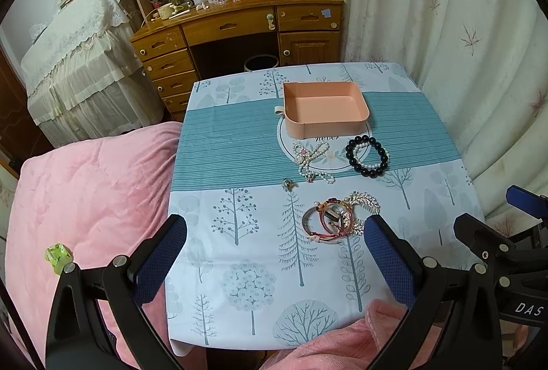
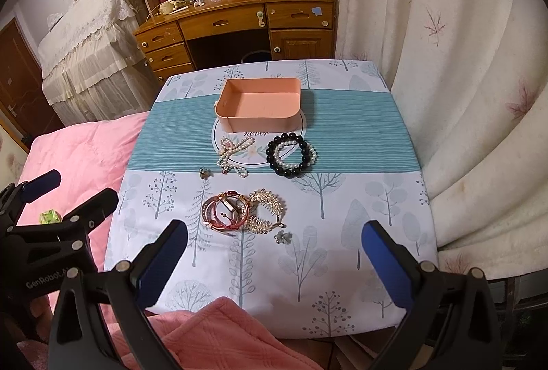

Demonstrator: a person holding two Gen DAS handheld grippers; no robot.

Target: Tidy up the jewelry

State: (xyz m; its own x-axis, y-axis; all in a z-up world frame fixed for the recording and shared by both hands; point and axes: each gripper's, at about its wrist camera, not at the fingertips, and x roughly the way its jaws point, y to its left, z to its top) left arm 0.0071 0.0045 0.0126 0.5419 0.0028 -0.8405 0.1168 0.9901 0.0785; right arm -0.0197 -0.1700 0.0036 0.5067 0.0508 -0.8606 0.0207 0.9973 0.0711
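Observation:
An empty pink tray (image 1: pixel 325 127) (image 2: pixel 260 123) stands at the far middle of the table. In front of it lie a pearl string (image 1: pixel 313 163) (image 2: pixel 234 154) and a black bead bracelet with a pearl one inside it (image 1: pixel 367 156) (image 2: pixel 291 155). Nearer lie a small charm (image 1: pixel 287 183) (image 2: pixel 204 173), a pile of red and pink bangles (image 1: pixel 325 219) (image 2: pixel 226 211), a gold comb (image 1: pixel 364 202) (image 2: pixel 265 209) and a small flower piece (image 2: pixel 283 237). My left gripper (image 1: pixel 275 231) and right gripper (image 2: pixel 274 238) are open and empty, above the near part of the table.
The table has a tree-print cloth (image 1: pixel 239 233) (image 2: pixel 342 233). A pink quilt (image 1: pixel 85 199) lies left with a green item (image 1: pixel 57 256) on it. A white curtain (image 2: pixel 462 96) hangs right. A wooden desk (image 1: pixel 239 27) stands behind.

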